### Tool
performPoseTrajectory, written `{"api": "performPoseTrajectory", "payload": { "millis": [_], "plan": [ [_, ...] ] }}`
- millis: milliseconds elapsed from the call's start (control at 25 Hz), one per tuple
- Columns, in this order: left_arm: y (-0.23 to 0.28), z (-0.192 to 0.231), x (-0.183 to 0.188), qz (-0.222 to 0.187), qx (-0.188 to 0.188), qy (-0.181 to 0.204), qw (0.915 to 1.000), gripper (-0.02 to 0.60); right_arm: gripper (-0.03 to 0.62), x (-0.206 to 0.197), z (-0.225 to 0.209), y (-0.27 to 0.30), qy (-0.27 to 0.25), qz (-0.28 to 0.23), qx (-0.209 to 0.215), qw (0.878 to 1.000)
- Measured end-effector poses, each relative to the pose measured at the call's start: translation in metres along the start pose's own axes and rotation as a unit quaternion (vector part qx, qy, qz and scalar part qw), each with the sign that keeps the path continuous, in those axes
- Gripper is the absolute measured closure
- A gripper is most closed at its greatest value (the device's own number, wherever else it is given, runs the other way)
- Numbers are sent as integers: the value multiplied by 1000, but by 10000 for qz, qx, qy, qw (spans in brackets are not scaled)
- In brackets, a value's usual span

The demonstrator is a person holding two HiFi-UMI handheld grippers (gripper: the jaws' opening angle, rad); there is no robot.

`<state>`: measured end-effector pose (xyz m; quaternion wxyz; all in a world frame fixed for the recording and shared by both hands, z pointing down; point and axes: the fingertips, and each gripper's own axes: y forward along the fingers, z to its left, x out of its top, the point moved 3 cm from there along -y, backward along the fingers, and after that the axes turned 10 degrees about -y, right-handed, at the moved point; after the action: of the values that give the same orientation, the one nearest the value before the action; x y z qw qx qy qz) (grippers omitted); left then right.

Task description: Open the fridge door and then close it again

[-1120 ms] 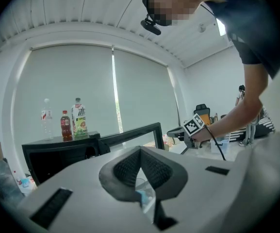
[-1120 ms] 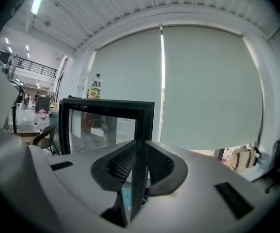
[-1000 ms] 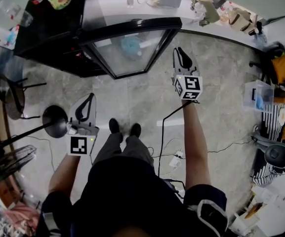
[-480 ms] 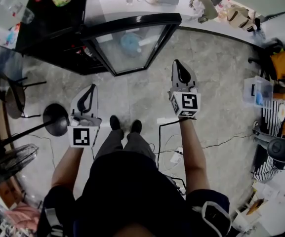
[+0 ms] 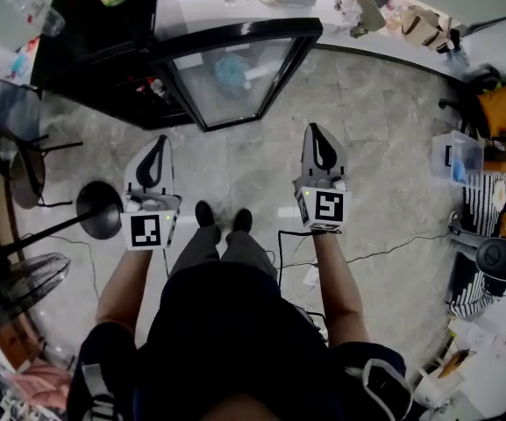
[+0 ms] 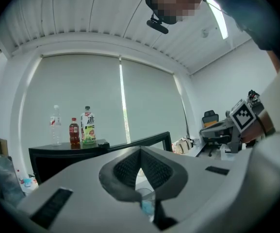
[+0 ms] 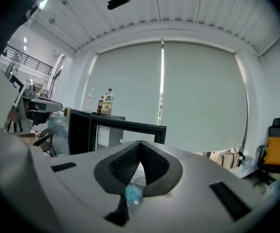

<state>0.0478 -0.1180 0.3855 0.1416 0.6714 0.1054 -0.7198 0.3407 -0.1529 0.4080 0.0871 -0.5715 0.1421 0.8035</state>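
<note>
Two closed, empty: left tool (image 5: 158, 142), right tool (image 5: 317, 130) | fridge door (image 5: 235, 82) ahead, untouched

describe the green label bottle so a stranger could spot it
Find the black fridge with its glass door open. Three bottles stand on top. The green-label bottle is the end one nearest the door, fatter than the dark red bottle and the clear bottle.

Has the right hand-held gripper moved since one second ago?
Yes. The right hand-held gripper has drawn back from the open fridge door, toward the person.
</note>
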Motion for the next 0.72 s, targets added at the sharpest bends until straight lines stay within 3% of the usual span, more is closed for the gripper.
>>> {"api": "performPoseTrajectory", "payload": {
  "millis": [400, 720],
  "plan": [
    [2, 2, 14, -313, 84, 3, 9995, 558, 574, 26, 10, -34, -273, -145, -242, 9992],
    [3, 6, 13, -314, 137, -9, 9994, 558, 574, 28, 20, -43, -363, -24, -301, 9989]
  ]
}}
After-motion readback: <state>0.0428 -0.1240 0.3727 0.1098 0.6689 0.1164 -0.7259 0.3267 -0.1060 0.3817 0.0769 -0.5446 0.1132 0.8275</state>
